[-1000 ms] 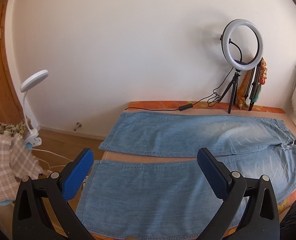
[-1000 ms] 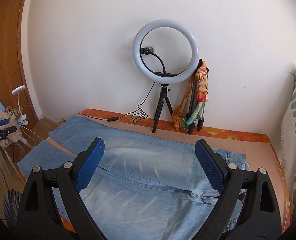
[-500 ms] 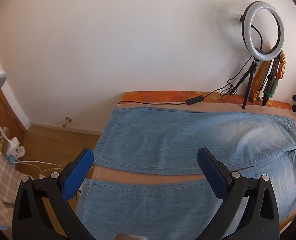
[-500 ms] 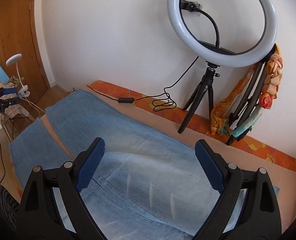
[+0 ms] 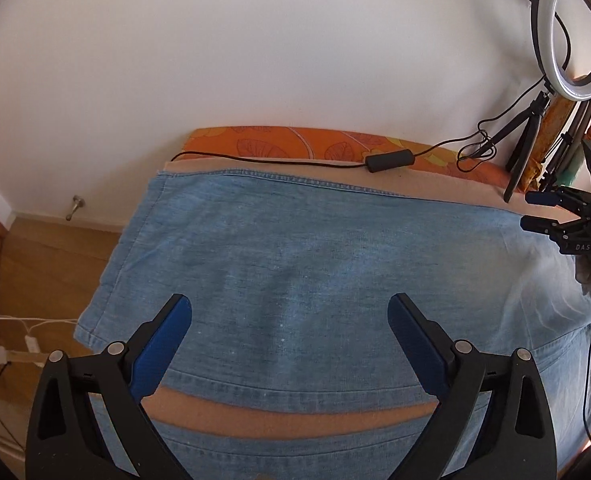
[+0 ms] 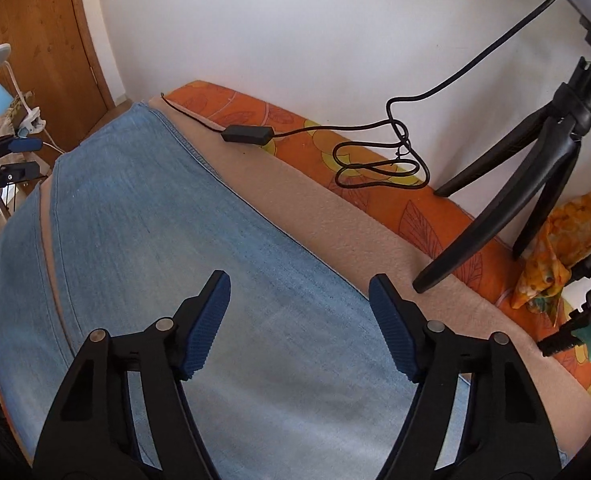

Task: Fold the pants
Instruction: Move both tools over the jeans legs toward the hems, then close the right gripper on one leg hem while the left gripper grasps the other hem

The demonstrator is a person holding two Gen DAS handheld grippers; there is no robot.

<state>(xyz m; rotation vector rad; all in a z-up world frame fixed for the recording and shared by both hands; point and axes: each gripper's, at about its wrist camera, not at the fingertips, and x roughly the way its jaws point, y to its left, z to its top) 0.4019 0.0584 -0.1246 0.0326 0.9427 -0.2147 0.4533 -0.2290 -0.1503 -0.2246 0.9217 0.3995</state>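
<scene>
Pants (image 5: pixel 295 248) lie flat on the bed (image 6: pixel 335 224), legs spread apart with a strip of bed between them. Left gripper (image 5: pixel 289 336) spread wide, empty, over the far leg near its cuff. Right gripper (image 6: pixel 299 316) empty, jaws just been closing, nothing between them. Judgement: pinch the far leg's outer seam at both points together, single layer, then carry it evenly over the near leg.

Pants (image 5: pixel 295 264): faded denim, matt, woven grain. Under them a blanket (image 6: pixel 335 232), fuzzy beige cloth. Gripper pads (image 6: pixel 207 328): ribbed blue rubbery plastic on matt black plastic frames. Door (image 6: pixel 35 32) at 10 o'clock: satin wood.
</scene>
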